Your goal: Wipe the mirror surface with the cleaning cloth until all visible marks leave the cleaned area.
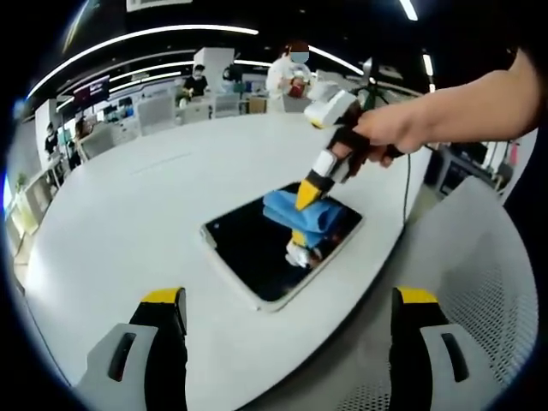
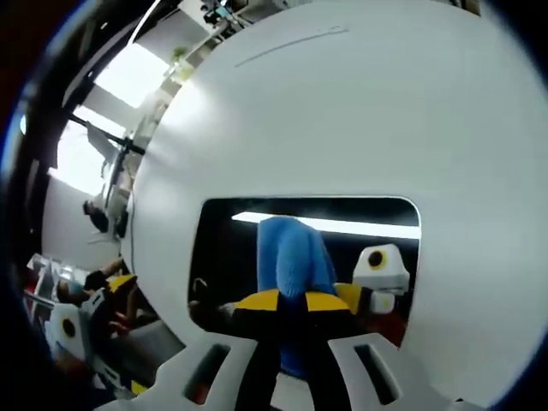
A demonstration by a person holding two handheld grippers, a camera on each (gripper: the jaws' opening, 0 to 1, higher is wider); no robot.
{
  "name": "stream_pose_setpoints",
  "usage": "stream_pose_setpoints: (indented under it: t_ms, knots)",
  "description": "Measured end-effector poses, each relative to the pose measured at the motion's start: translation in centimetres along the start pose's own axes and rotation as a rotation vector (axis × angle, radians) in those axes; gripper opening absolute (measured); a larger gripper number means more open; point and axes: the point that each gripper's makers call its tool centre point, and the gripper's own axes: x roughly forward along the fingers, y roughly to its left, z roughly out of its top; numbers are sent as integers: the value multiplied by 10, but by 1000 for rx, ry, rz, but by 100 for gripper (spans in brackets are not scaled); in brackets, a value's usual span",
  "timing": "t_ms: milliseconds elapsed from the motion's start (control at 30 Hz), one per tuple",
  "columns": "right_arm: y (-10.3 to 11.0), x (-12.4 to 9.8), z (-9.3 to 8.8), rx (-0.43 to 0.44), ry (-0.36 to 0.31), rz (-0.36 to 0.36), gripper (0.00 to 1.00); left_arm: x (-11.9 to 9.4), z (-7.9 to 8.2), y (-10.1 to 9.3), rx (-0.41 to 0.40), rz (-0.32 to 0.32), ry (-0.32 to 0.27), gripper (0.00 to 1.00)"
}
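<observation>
Open-plan office: rows of desks (image 1: 171, 107), seated people (image 1: 195, 83), ceiling strip lights (image 1: 137, 38).

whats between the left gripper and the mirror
Nothing but bare white table. In the left gripper view the left gripper hangs back with its jaws wide apart, and the stretch up to the mirror holds no objects.

Glossy mirror (image 1: 257, 248), soft blue cloth (image 1: 295, 211)
</observation>
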Motion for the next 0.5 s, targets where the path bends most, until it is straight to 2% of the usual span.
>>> stream_pose_setpoints:
  t_ms: [500]
  knots:
    - [-24,-10,-1,2,-6,-34,3,0,-2,-1,0,-2,14,100]
